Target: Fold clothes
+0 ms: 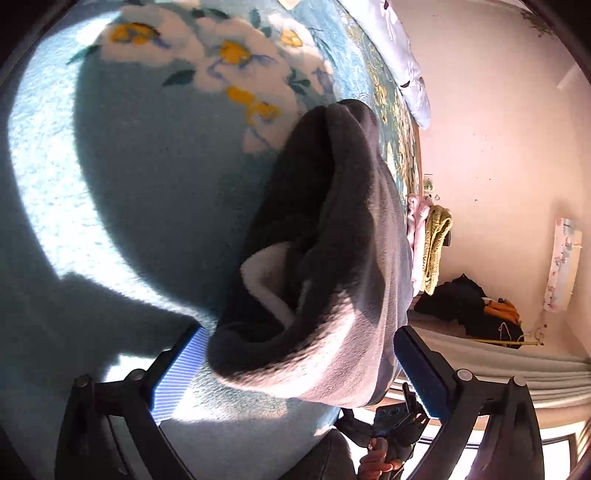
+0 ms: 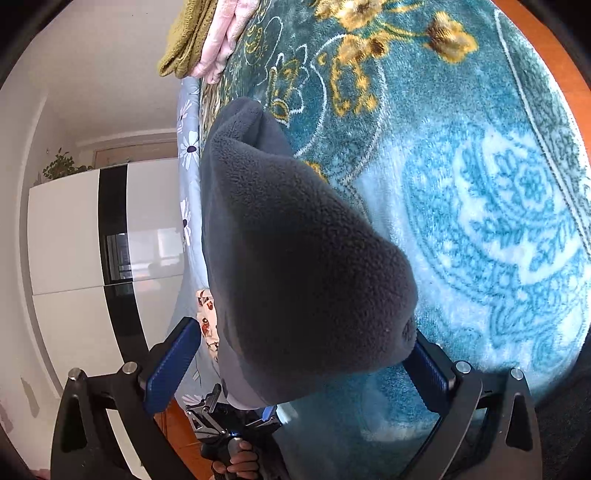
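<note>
A dark grey fleece garment (image 1: 325,236) fills the middle of both wrist views, bunched and draped over a plush teal blanket (image 1: 122,177) printed with white and yellow flowers. In the left wrist view the left gripper (image 1: 295,373) has its blue-padded fingers (image 1: 177,373) spread wide at 7 and 5 o'clock, and the thick rolled edge of the garment sags between them; whether either pad actually presses the cloth, I cannot tell. A pale fleecy lining (image 1: 266,280) shows in a fold near the centre. In the right wrist view the right gripper (image 2: 295,365) is likewise wide apart, its fingers (image 2: 173,365) at 7 and 4 o'clock, with the garment (image 2: 295,258) hanging down across the gap and covering the tip of the 4 o'clock finger; a grip cannot be confirmed. At 6 o'clock in each view the opposite gripper's handle appears, held by a hand (image 2: 236,461). Folded pink and olive-green clothes (image 2: 207,33) lie at the blanket's edge at 11 o'clock in the right view. A white cabinet (image 2: 66,236) with a black stripe stands at 9 o'clock there.
</note>
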`<act>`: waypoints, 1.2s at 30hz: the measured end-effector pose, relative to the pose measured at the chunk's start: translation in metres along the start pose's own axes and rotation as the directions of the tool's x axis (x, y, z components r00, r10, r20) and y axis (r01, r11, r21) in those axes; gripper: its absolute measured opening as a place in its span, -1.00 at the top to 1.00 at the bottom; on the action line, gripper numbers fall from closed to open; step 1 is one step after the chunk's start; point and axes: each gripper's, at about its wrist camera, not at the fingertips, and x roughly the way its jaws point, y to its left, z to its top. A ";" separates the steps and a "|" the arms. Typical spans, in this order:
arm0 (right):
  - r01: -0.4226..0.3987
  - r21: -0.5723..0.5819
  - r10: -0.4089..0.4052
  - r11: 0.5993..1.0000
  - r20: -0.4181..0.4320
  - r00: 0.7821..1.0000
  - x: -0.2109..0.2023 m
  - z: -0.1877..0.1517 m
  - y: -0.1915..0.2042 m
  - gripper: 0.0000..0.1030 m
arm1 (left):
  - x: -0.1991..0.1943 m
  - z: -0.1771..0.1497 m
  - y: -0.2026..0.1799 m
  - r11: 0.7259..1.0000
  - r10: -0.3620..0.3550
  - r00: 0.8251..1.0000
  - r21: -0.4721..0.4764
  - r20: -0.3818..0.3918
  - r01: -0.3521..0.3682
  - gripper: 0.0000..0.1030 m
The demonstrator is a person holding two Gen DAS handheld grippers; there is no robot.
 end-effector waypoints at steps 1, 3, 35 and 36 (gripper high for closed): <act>-0.011 0.005 0.011 1.000 0.005 1.000 0.002 0.000 0.001 -1.00 | 0.005 0.001 -0.005 1.000 -0.002 1.000 0.020 -0.006 0.002 -0.97; -0.047 0.004 0.047 0.999 -0.005 0.999 0.011 0.002 0.003 -1.00 | 0.015 0.003 -0.014 0.998 0.007 1.000 0.058 -0.013 -0.007 -0.97; -0.010 -0.127 0.017 0.992 0.049 0.999 0.036 0.008 0.018 -1.00 | 0.048 0.007 -0.040 0.997 -0.032 0.997 0.070 0.075 0.027 -0.96; -0.012 -0.124 0.018 0.992 0.052 0.998 0.036 0.007 0.016 -1.00 | 0.050 0.008 -0.039 0.997 -0.030 0.997 0.071 0.073 0.025 -0.96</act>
